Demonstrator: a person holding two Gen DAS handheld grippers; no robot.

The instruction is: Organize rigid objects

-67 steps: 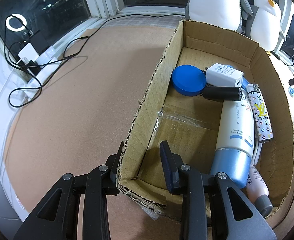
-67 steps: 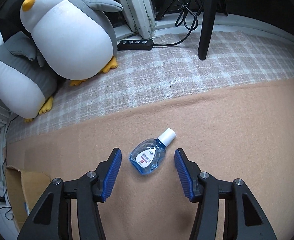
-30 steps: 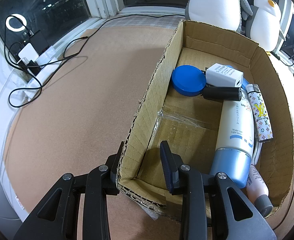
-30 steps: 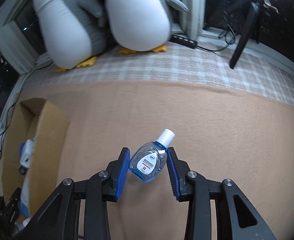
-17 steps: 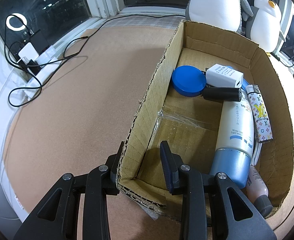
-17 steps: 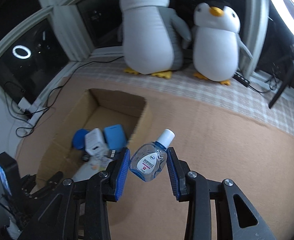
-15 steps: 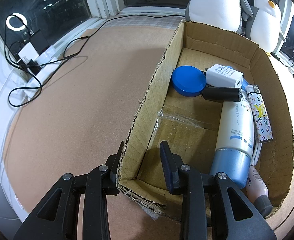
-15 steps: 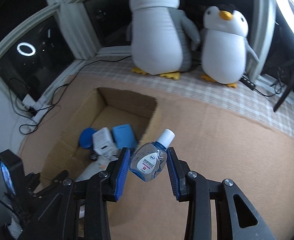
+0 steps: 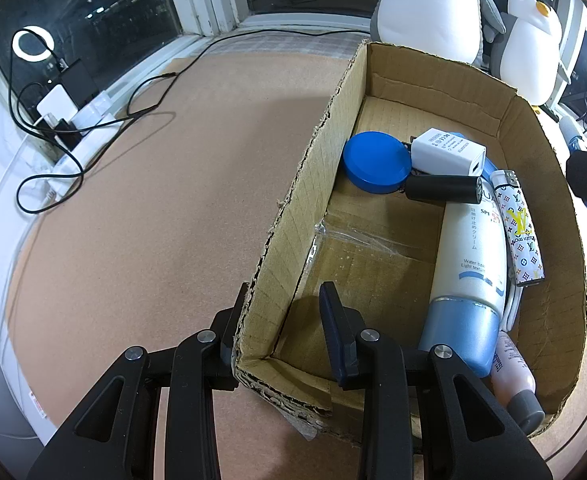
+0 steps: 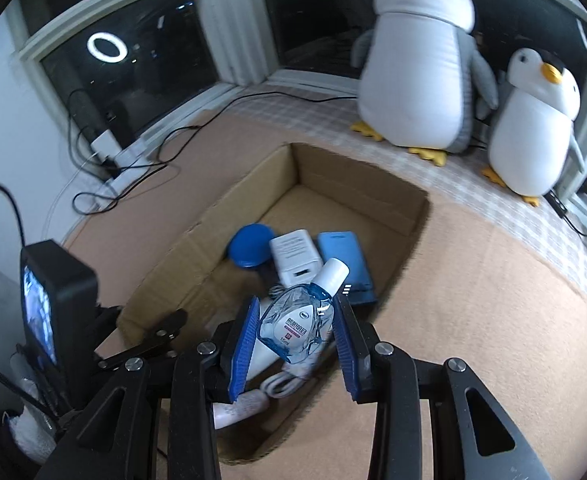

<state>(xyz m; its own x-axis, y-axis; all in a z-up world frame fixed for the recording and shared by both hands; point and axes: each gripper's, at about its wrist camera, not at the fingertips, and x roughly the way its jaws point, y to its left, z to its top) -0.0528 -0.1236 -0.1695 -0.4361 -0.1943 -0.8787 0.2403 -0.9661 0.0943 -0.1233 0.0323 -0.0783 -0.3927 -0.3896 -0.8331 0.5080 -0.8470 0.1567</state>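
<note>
My right gripper is shut on a small clear blue eye-drop bottle with a white cap, held in the air above the near end of the open cardboard box. My left gripper straddles the box's near left wall, one finger outside and one inside, clamping it. In the box lie a blue round lid, a white charger, a black cylinder, a white-and-blue tube, a patterned lighter and a pink bottle.
Two plush penguins stand on the checked cloth behind the box. Cables and a power strip lie at the far left by the window. A blue flat case lies in the box. Tan carpet surrounds the box.
My right gripper closed on the eye-drop bottle, lifted it off the carpet and carried it left over the box. My left gripper has stayed on the box wall.
</note>
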